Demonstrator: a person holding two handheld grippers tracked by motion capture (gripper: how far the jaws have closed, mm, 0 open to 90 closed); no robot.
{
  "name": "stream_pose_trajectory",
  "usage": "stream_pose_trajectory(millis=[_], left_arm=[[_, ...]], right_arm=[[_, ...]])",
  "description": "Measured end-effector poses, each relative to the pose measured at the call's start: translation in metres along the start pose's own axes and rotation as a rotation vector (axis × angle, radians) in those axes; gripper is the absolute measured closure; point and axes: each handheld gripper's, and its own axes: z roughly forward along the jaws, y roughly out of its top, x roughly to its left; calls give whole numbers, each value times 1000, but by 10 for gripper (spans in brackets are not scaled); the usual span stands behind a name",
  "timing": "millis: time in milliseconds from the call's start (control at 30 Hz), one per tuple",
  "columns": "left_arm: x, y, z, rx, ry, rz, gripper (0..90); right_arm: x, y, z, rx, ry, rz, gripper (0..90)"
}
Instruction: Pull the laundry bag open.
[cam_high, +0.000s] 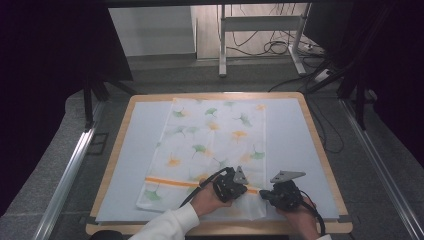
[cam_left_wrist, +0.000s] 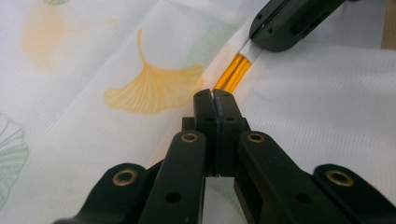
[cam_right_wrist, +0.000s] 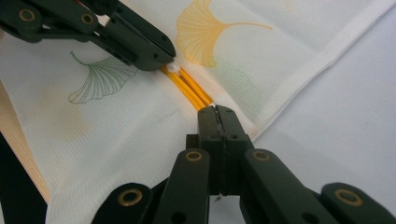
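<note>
Leaf-print cloth (cam_high: 210, 145) spread flat on the worktop (cam_high: 300, 145), orange stripe (cam_high: 170, 181) pinched at 5 o'clock by left gripper (cam_high: 246, 188) and right gripper (cam_high: 262, 194), both clamped on it.

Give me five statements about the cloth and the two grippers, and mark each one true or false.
1. The left gripper is shut on the cloth at its orange stripe. True.
2. The right gripper hangs open above the table. False: its fingers are closed on the same orange stripe.
3. The cloth is printed with blue stars. False: it bears green and orange fan-shaped leaves.
4. Both grippers grip near the cloth's near right corner. True.
5. The cloth is rolled into a tight tube. False: it lies spread out nearly flat on the table.
</note>
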Motion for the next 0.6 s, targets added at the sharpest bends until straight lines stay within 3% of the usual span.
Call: stream_pose_trajectory(millis=[133, 600], left_arm=[[5, -5, -3, -5, -13, -23, 900], [4, -12, -10, 6, 2, -21, 900]], right_arm=[[-1, 0, 0, -1, 3, -1, 893], [-1, 0, 0, 0, 9, -1, 893]])
